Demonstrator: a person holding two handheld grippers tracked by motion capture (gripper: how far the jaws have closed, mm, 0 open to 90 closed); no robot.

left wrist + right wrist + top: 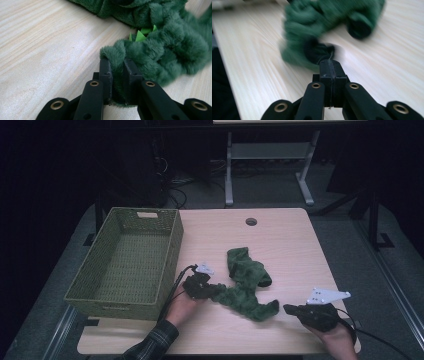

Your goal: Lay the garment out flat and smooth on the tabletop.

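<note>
Green plush, a fleecy garment (245, 285) with dark cuffs, lies crumpled near the middle of the pale wooden desk (290, 240), right of an olive woven basket (127, 260) that stands at the desk's left side. The left gripper (207, 289) has its jaws clamped on a fold at the garment's left end, the pile squeezed between the pads in the left gripper view. The right gripper (290, 309), near the desk's near right corner, has its jaws pressed flat together just short of a dark cuff (318, 52), with no cloth visibly between them; its own view is smeared by motion. The risk, as judged from here, is a one-sided lift: with the cloth pinned at one end, the loose far sleeve could drag across the desk, snag on the basket's rim or slide off the near edge. The thin pinch of thick pile may also slip free under the garment's weight, and the shut right jaws must part before they can take the cuff.
</note>
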